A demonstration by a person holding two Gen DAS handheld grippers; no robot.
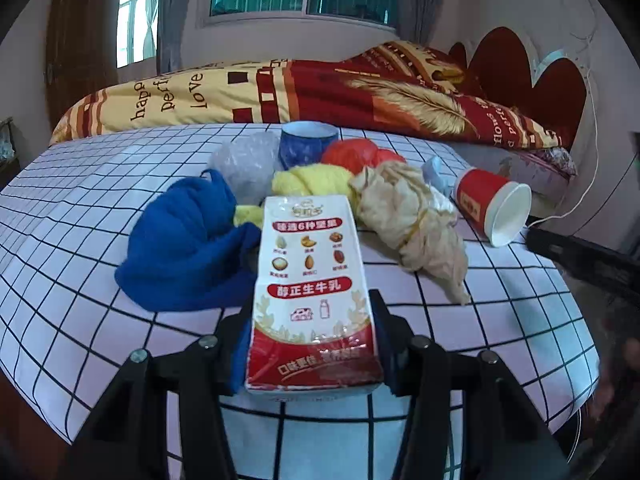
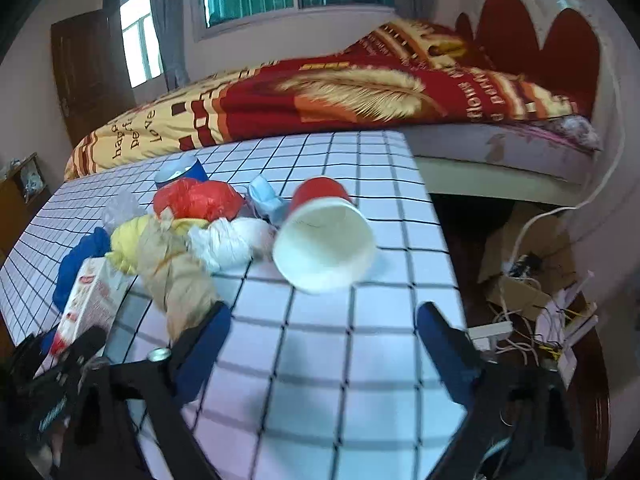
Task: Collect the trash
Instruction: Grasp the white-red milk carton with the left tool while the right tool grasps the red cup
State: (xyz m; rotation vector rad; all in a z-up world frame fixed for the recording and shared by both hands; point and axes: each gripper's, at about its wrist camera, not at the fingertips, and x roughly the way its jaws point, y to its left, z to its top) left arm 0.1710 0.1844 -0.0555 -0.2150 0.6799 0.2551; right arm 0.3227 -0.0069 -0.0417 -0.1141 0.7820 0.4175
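A red and white milk carton (image 1: 312,272) lies flat on the checked tablecloth (image 1: 80,200). My left gripper (image 1: 310,304) is shut on its near end, blue pads against both sides. The carton (image 2: 94,300) also shows at the left of the right wrist view. A red paper cup (image 2: 324,240) lies on its side, white mouth toward me. My right gripper (image 2: 320,320) stands open just short of it, nothing between its fingers. Behind sit a crumpled beige wrapper (image 1: 412,224), a red plastic bag (image 1: 356,152), clear plastic (image 1: 248,160), and a white wad (image 2: 228,244).
A blue cloth (image 1: 188,240), a yellow cloth (image 1: 312,180) and a blue mug (image 1: 308,142) sit among the trash. A bed with a red and yellow quilt (image 1: 320,88) runs behind the table. Right of the table edge, a cardboard box and cables (image 2: 520,288) lie on the floor.
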